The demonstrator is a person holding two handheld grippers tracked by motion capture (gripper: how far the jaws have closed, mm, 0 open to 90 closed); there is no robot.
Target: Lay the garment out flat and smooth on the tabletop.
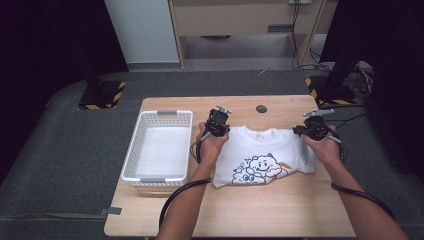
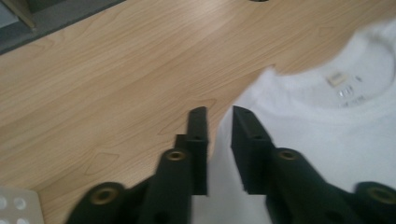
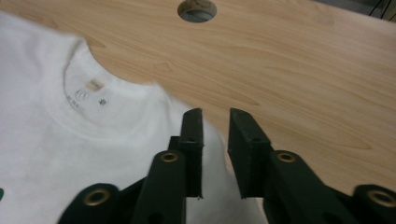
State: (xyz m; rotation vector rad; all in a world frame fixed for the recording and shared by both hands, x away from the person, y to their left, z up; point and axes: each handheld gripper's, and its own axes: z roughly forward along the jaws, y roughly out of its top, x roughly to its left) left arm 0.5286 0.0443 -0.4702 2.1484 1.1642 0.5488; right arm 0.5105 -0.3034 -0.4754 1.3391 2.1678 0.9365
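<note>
My two tools sit at the far corners of a white T-shirt (image 1: 262, 155) lying flat on the wooden desk (image 1: 250, 215), its cartoon print facing up and its collar toward the far edge. The left tool (image 1: 218, 131) rests at the shirt's left shoulder; in the left gripper view (image 2: 215, 116) its black jaws stand a narrow gap apart, released, straddling the hem where white cloth (image 2: 327, 135) meets bare wood, with nothing pinched between the pads. The right tool (image 1: 311, 131) is at the right shoulder; in the right gripper view (image 3: 215, 116) its jaws are likewise parted and released, poised over the shoulder edge of the shirt (image 3: 70, 140), the neck label visible to the left. A round cable hole (image 1: 261, 108) lies in the desk just beyond the collar. A white slotted basket (image 1: 131, 150) stands on the left of the desk, just beside the shirt. My forearms come in from the near edge, cables trailing.
</note>
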